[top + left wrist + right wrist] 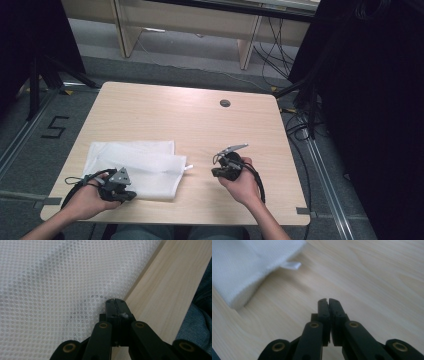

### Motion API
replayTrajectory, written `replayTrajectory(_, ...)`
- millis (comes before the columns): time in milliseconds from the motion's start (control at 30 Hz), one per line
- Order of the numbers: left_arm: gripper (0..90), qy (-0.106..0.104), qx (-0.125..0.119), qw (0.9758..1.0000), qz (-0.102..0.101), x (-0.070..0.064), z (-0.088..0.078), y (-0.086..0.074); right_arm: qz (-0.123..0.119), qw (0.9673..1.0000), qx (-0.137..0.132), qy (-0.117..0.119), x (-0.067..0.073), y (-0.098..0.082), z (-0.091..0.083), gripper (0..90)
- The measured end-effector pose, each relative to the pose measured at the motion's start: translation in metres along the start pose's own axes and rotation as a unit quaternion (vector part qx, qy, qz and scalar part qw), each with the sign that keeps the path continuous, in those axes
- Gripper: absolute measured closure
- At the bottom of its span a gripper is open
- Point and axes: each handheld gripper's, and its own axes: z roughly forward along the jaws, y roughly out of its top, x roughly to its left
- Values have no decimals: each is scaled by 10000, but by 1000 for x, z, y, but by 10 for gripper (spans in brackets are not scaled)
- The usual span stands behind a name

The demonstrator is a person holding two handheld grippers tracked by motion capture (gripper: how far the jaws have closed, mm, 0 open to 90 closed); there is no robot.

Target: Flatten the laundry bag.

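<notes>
Pale wooden table (150, 107) (grey floor around) — both grippers closed, empty, beside mesh bag (145, 167).

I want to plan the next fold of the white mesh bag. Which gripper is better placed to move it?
Left. The left gripper is shut, its tips at the near edge of the white mesh bag. The right gripper is nearly shut over bare table, apart from the bag.
</notes>
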Motion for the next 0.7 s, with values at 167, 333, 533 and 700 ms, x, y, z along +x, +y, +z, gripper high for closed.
replayTrajectory(167,895,-111,171,9998,72,5,4,2,314,9989,-96,345,16,33,26,717)
replayTrajectory(333,894,-97,112,9999,65,5,5,3,127,9997,42,208,24,49,44,623)
replayTrajectory(533,891,-85,38,9999,-117,4,6,2,358,9986,34,375,30,65,67,544)
replayTrajectory(700,888,-91,163,9998,-11,8,6,5,426,9979,191,443,34,68,77,522)
